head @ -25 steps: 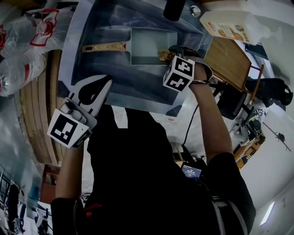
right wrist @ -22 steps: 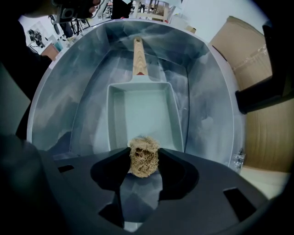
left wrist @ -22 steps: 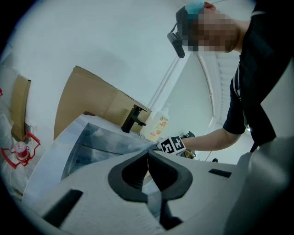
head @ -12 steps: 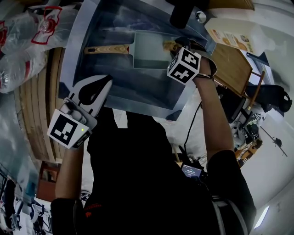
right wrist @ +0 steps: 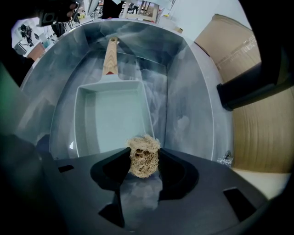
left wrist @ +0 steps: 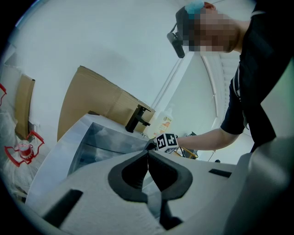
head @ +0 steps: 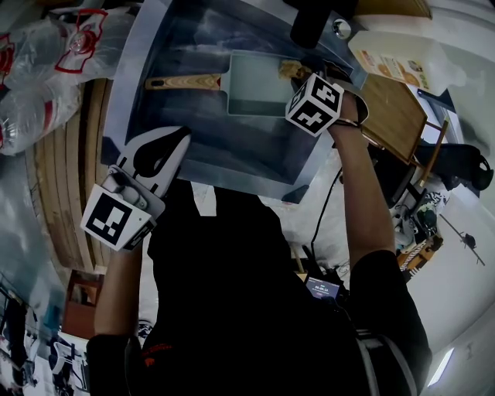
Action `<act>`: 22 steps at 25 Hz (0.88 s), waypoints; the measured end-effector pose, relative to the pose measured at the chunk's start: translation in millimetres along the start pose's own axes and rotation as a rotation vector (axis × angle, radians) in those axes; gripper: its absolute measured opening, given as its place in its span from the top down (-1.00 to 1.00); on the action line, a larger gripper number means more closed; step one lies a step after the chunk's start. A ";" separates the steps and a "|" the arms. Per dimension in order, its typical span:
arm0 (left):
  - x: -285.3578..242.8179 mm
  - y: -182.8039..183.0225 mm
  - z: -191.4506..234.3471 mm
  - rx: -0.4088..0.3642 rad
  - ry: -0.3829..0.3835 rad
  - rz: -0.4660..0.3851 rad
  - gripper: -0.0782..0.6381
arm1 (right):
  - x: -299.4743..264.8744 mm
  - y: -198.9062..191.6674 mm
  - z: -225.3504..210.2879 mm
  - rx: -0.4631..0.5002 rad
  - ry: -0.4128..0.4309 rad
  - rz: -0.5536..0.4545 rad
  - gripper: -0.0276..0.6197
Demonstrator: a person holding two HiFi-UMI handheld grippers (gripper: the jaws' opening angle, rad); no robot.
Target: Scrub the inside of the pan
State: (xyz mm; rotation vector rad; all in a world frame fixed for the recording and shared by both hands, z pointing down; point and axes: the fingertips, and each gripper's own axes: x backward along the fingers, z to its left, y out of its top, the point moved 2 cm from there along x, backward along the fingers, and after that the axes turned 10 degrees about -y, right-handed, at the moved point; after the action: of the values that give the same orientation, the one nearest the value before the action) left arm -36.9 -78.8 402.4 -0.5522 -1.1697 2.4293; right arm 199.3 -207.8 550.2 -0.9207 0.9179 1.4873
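Observation:
A pale rectangular pan (head: 259, 73) with a wooden handle (head: 186, 81) lies flat in the steel sink (head: 201, 151). My right gripper (head: 304, 78) is shut on a tan fibrous scrubber (head: 292, 71), held at the pan's right end, opposite the handle. In the right gripper view the scrubber (right wrist: 144, 158) sits clamped between the jaws of the right gripper (right wrist: 144, 150), just over the near rim of the pan (right wrist: 115, 119). My left gripper (head: 179, 138) hangs over the sink's near edge, shut and holding nothing. From the left gripper (left wrist: 148, 155), the pan is hidden.
A black faucet (head: 308, 22) stands at the sink's far rim, with a white bottle (head: 387, 48) and a wooden board (head: 390, 104) to its right. Plastic bags (head: 46, 69) lie left of the sink. Cardboard (right wrist: 257, 128) leans behind the faucet (right wrist: 255, 85).
My right gripper has carried the scrubber from the pan's near right corner toward its far right corner. The left gripper has stayed where it was.

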 end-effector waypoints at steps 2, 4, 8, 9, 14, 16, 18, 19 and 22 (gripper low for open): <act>1.6 -0.5 -1.5 -0.002 0.000 0.001 0.73 | -0.5 -0.3 -0.9 -0.004 -0.009 -0.001 0.34; 4.1 -1.5 -3.8 -0.005 -0.001 0.004 0.73 | 0.2 0.2 -1.3 -0.008 -0.019 -0.004 0.34; 12.3 -2.1 -10.0 -0.018 -0.008 0.010 0.73 | 14.6 5.4 -0.6 -0.025 -0.059 -0.035 0.35; 14.3 -1.4 -12.1 -0.023 -0.011 0.011 0.73 | 21.0 6.8 0.2 -0.035 -0.068 -0.045 0.35; 21.4 9.3 -30.3 -0.070 -0.039 0.012 0.73 | 62.1 8.2 6.5 -0.122 -0.106 -0.100 0.35; 25.1 15.7 -39.9 -0.097 -0.053 0.011 0.73 | 82.7 8.8 10.2 -0.183 -0.120 -0.137 0.35; 29.2 21.6 -49.0 -0.125 -0.067 0.011 0.73 | 105.8 8.2 12.3 -0.258 -0.137 -0.184 0.35; 31.1 24.4 -53.5 -0.140 -0.075 0.012 0.73 | 117.9 7.1 12.8 -0.295 -0.149 -0.207 0.34; 35.3 33.9 -68.1 -0.191 -0.105 0.023 0.73 | 154.2 2.3 13.4 -0.384 -0.200 -0.269 0.34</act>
State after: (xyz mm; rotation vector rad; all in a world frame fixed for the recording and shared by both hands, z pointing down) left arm -38.3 -36.8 329.8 -0.5009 -1.4574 2.4058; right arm 182.2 -135.6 414.4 -1.0994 0.3499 1.5125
